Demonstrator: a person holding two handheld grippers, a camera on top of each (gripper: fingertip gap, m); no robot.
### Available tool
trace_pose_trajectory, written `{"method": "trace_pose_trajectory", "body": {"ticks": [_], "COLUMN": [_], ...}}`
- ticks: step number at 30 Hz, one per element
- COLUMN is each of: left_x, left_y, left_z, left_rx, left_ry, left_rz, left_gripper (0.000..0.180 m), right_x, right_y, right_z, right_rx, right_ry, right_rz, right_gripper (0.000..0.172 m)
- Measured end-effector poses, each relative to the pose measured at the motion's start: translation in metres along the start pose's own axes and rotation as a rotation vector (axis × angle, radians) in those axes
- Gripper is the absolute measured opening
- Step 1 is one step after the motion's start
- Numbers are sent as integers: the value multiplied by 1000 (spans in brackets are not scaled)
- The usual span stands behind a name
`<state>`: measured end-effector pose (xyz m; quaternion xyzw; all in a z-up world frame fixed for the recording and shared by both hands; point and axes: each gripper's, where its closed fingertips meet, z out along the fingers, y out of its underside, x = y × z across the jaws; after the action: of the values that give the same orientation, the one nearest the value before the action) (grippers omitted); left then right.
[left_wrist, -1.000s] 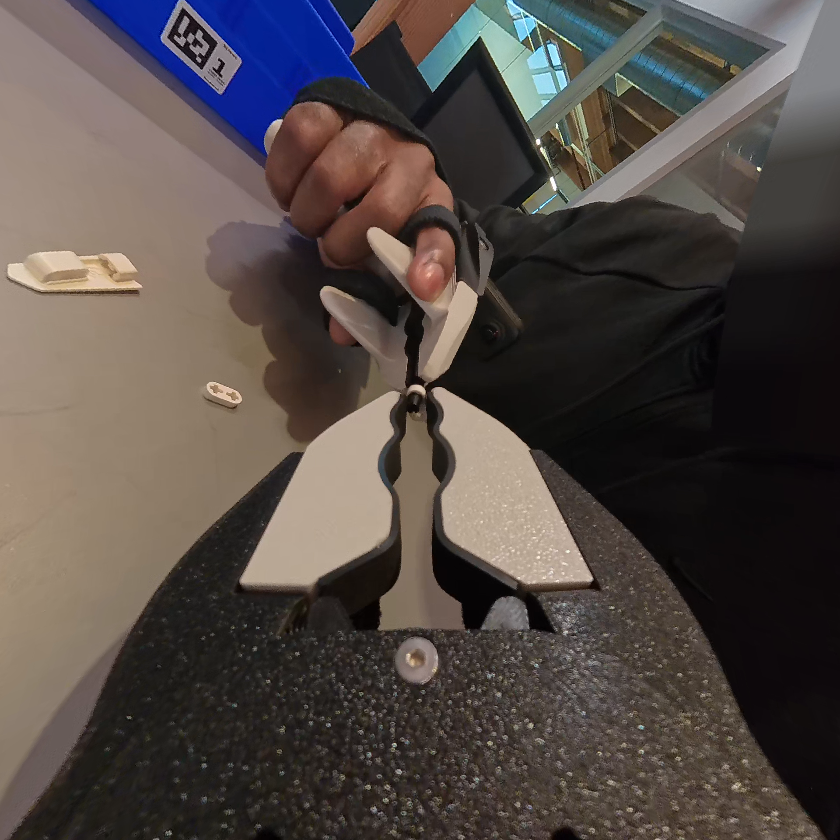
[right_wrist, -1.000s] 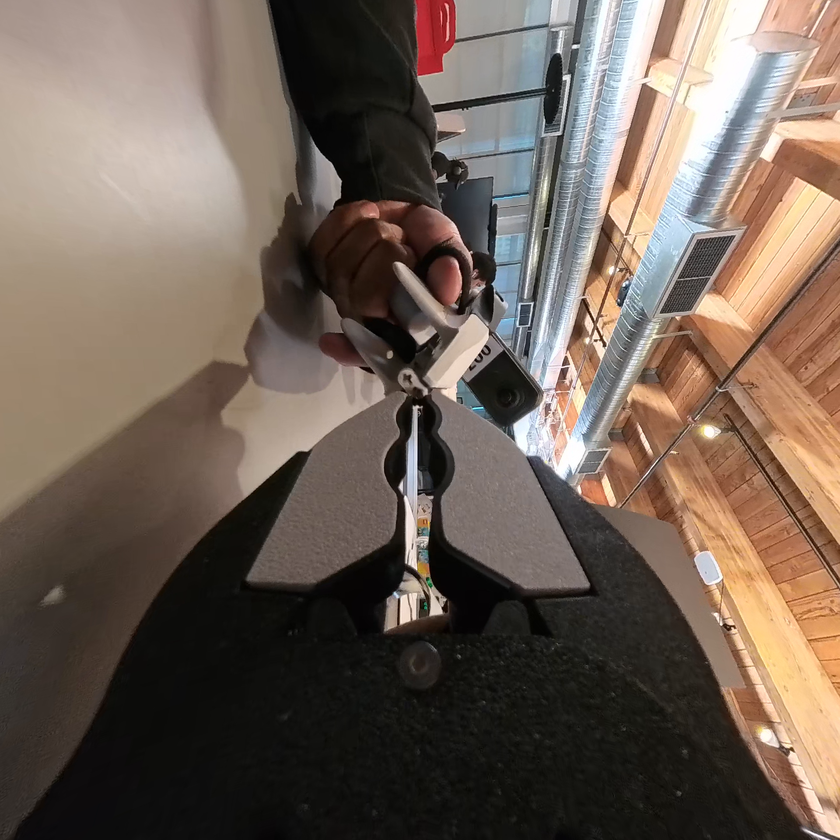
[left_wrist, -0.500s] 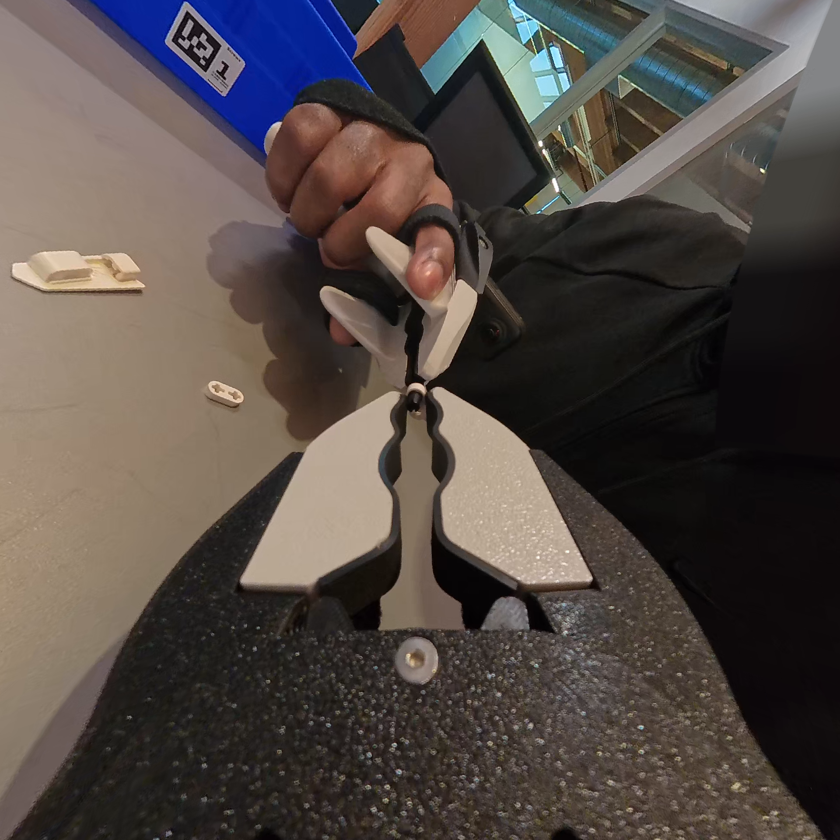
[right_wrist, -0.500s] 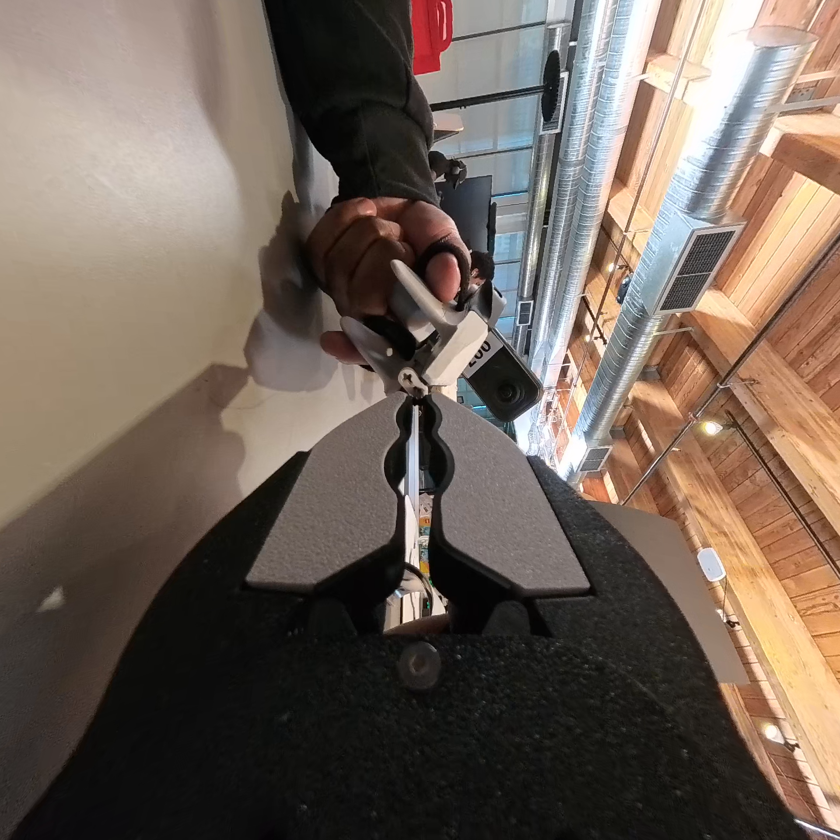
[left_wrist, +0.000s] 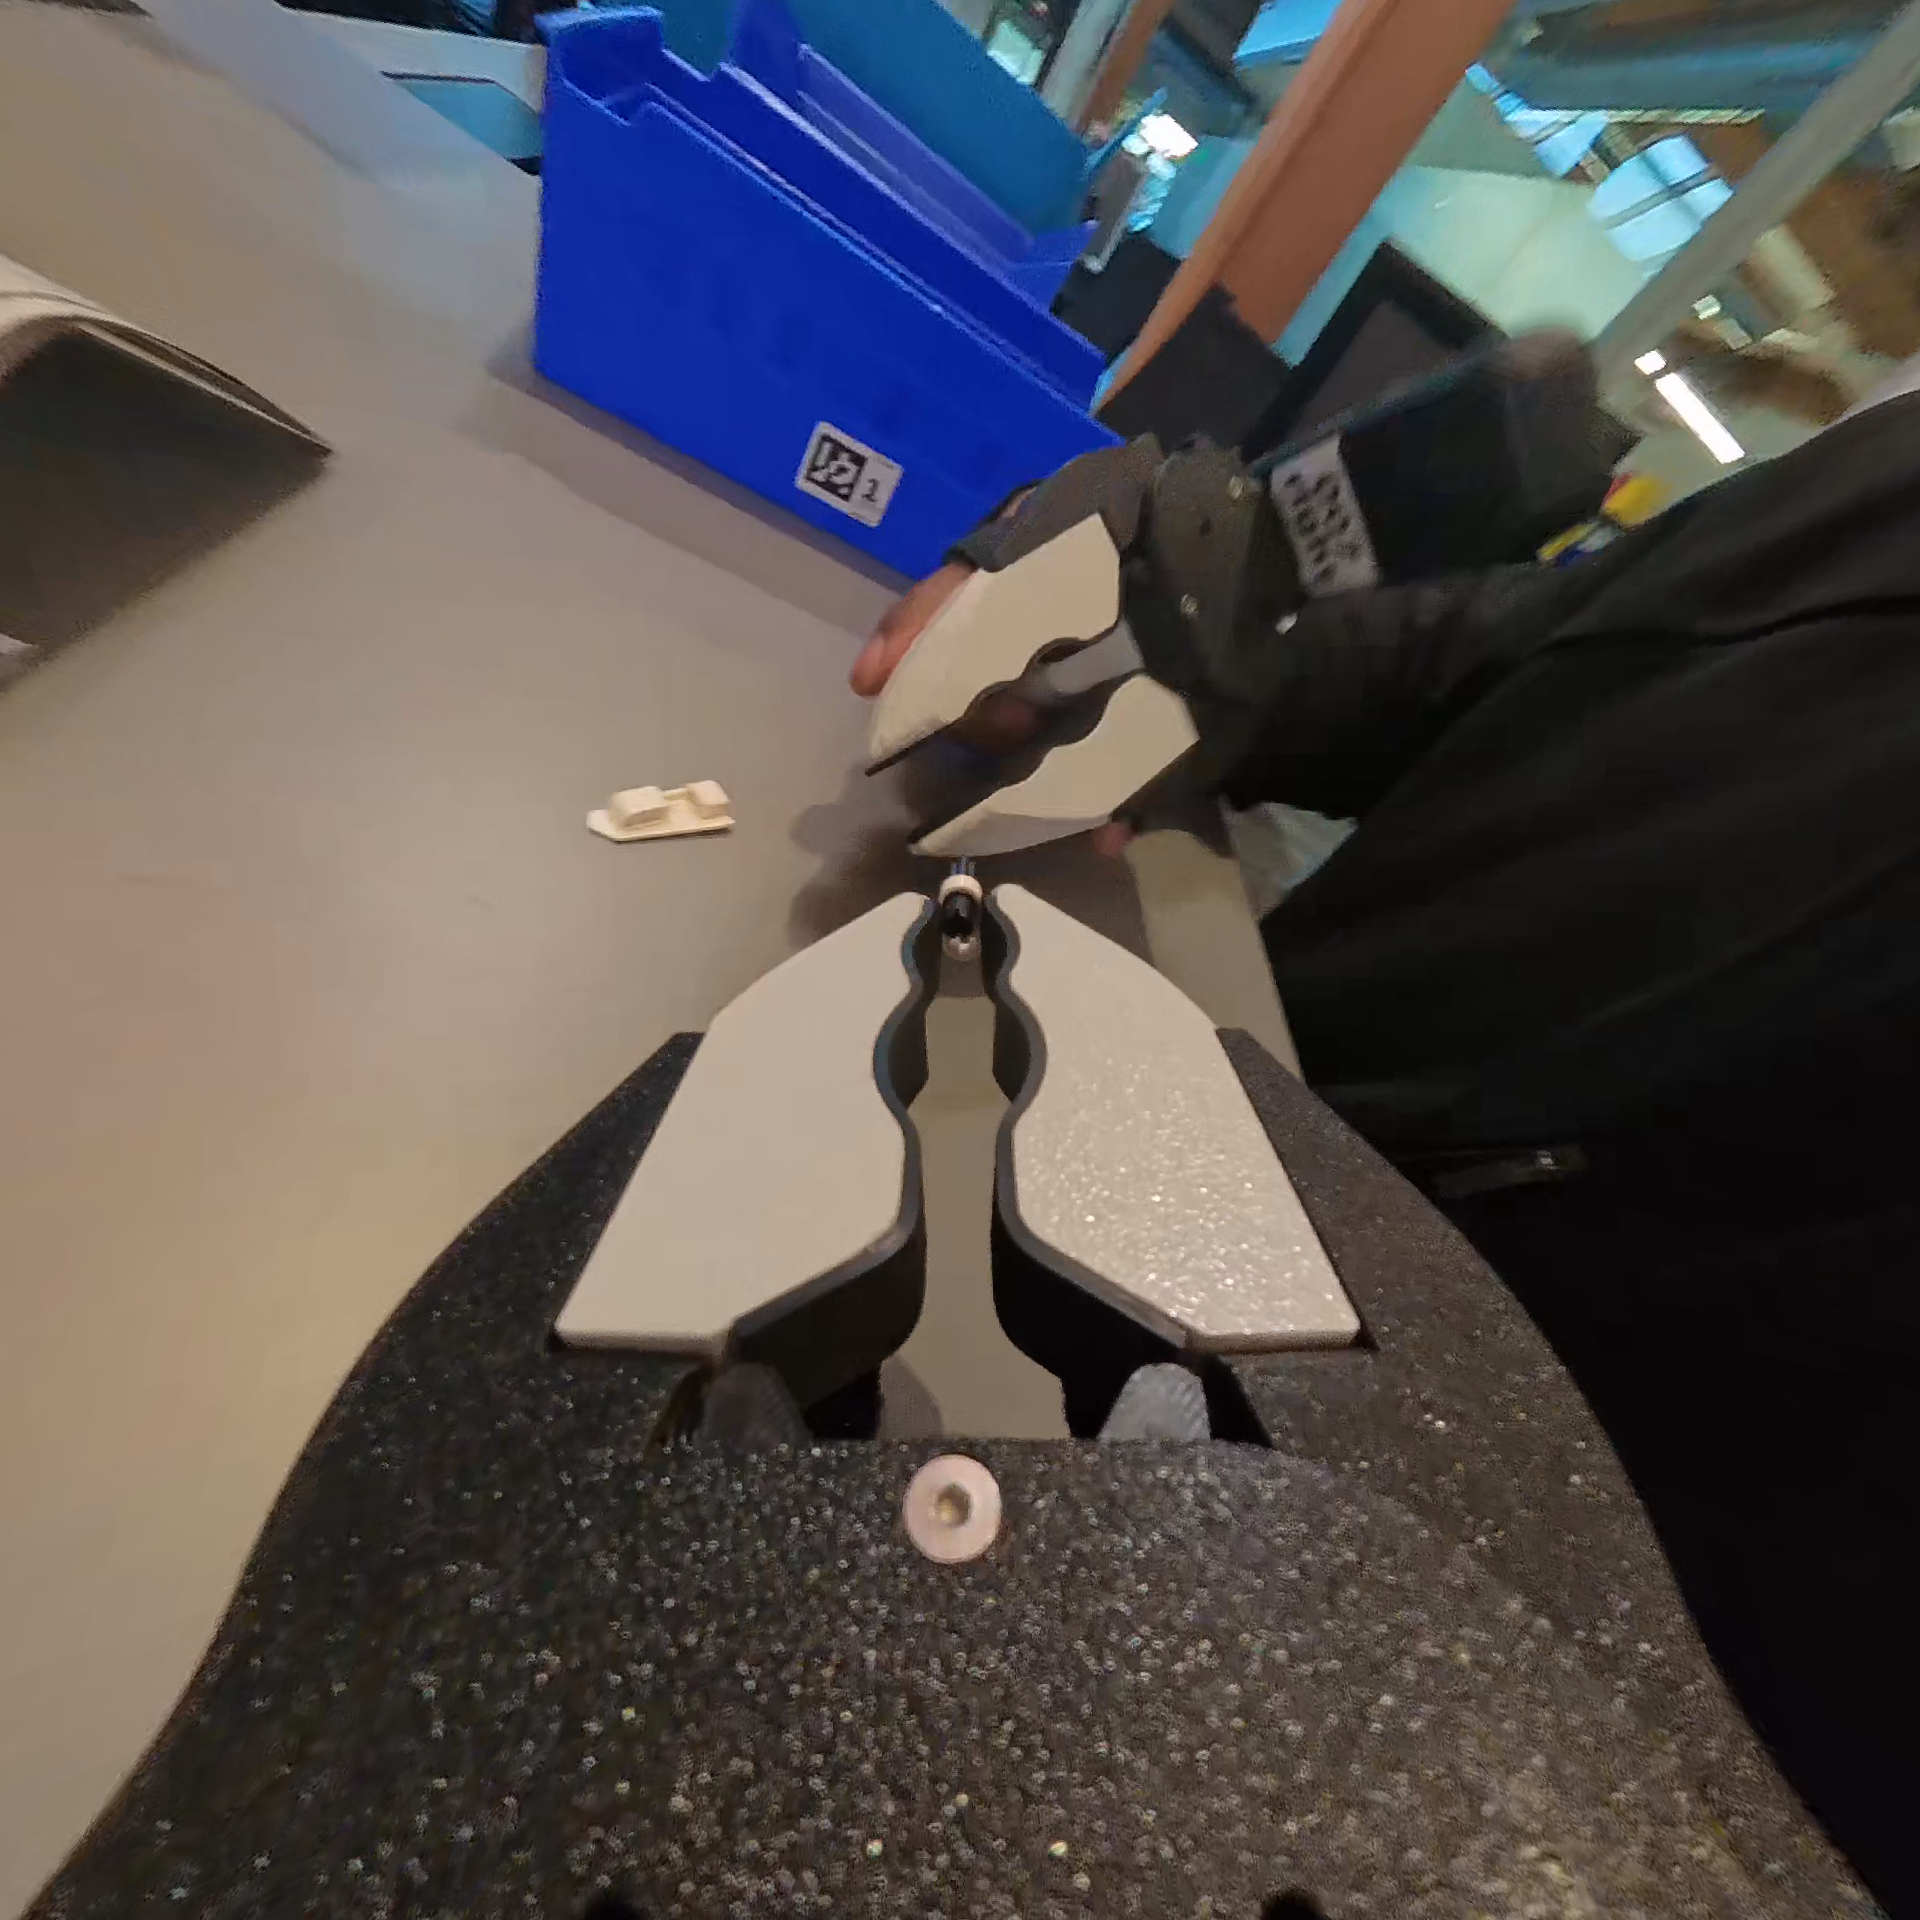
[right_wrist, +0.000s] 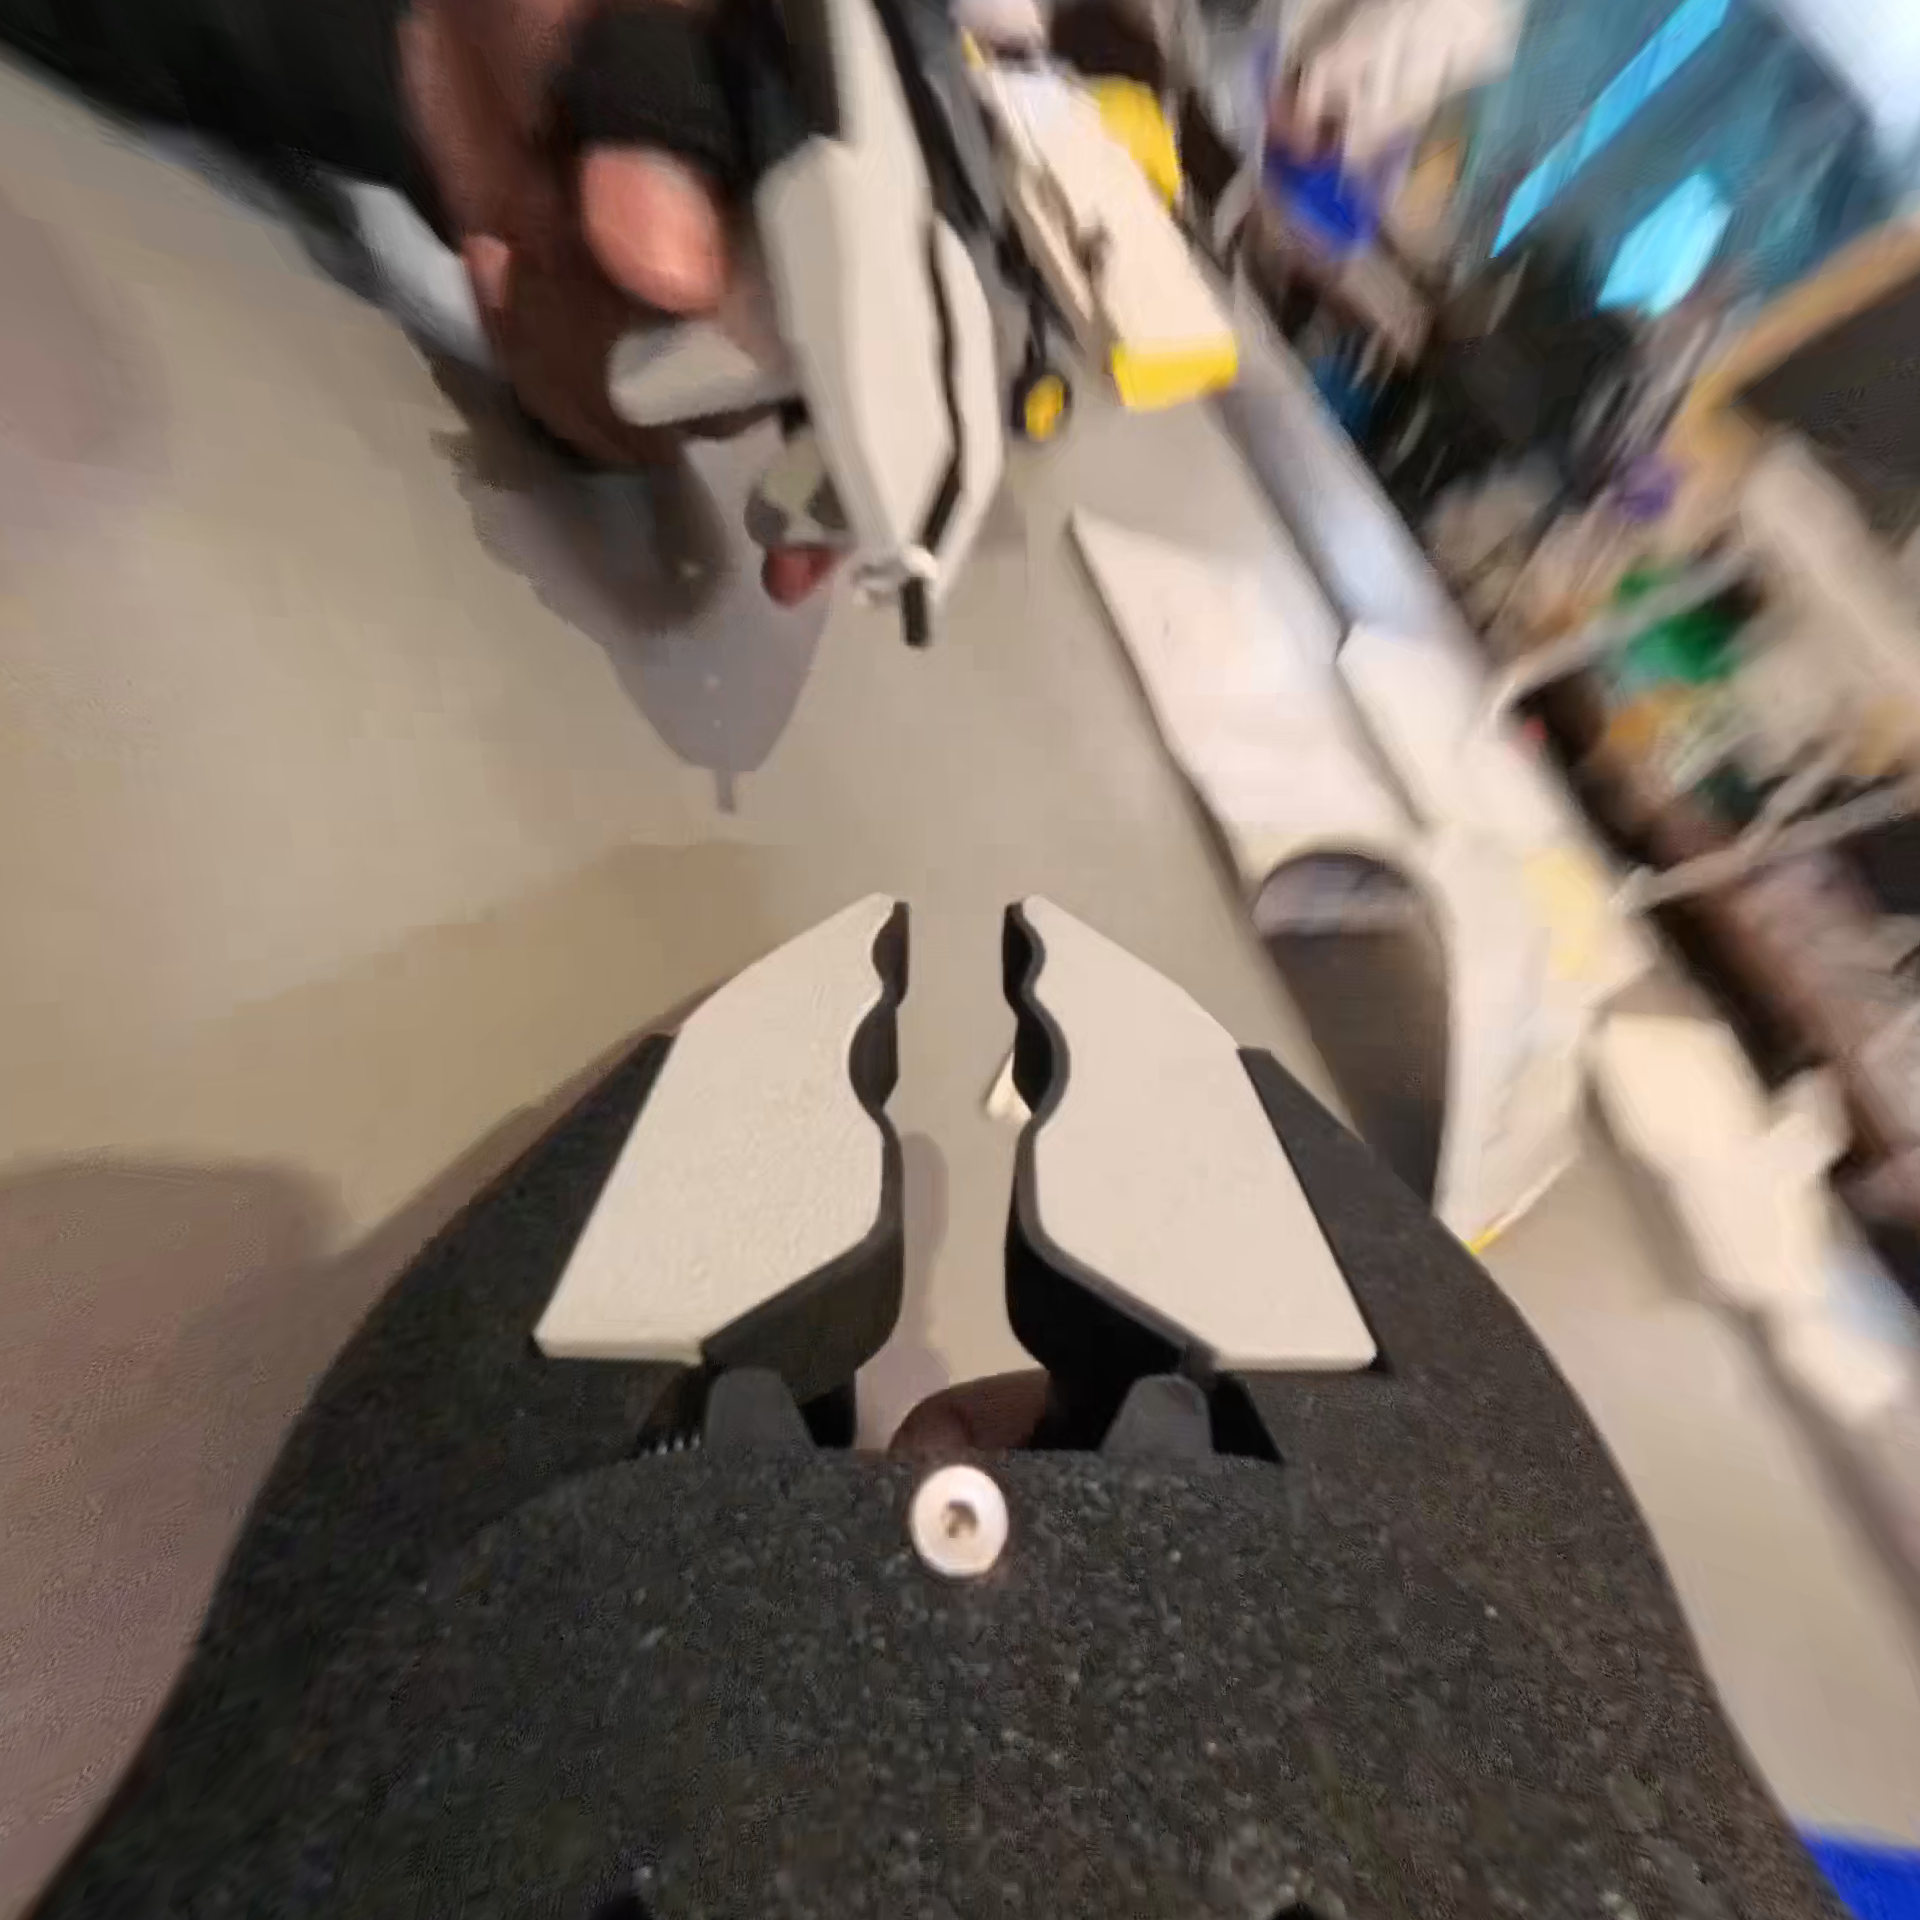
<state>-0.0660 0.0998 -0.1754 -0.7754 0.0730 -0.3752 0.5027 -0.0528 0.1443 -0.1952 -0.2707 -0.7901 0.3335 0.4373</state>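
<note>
My left gripper (left_wrist: 958, 909) is shut on a small black pin with white rings (left_wrist: 960, 896), which sticks out past the fingertips. It also shows in the blurred right wrist view, where the left gripper (right_wrist: 920, 561) hangs above the grey table (right_wrist: 312, 831) with the pin (right_wrist: 916, 615) pointing down. My right gripper (right_wrist: 954, 912) is open with nothing between its fingers. In the left wrist view the right gripper (left_wrist: 894, 808) sits just beyond the pin's tip, jaws apart, not gripping it.
A white bracket piece (left_wrist: 660, 810) lies on the table (left_wrist: 312, 987) to the left of the grippers. A blue bin (left_wrist: 748, 312) stands behind it. A grey box corner (left_wrist: 125, 447) is at far left. A person's black sleeve (left_wrist: 1610, 831) fills the right. Blurred white sheets (right_wrist: 1247, 675) lie at right. Left tips to right tips: about 6 cm. The right tips stand about 7 cm off the white bracket piece (left_wrist: 660, 810).
The right gripper was shut tip to tip against the left one; it has opened and drawn back. Both grippers have swung to new angles. The left gripper keeps hold of the pin.
</note>
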Motion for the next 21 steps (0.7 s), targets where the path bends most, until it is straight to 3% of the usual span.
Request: {"method": "trace_pose_trajectory", "body": {"ticks": [4,6,8,16,21], "left_x": [-8,-11,-10,1,5], "left_y": [-1,1,3,14,19], "left_z": [1,1,1,-7,-13], "left_rx": [7,12,13,-9,-17], "left_ry": [-101,-141,-163,-156,-153], "left_rz": [61,88,122,175,181], "left_gripper": [7,7,7,7,7], "right_x": [-7,-18,-26,-30,-25], "right_y": [11,20,21,37,39], "right_z": [0,3,8,12,5], "right_rx": [-233,-384,-435,-594,-546], "right_ry": [-97,-123,-128,34,86], "right_rz": [526,725,854,928,940], "right_gripper": [16,37,55,68,71]}}
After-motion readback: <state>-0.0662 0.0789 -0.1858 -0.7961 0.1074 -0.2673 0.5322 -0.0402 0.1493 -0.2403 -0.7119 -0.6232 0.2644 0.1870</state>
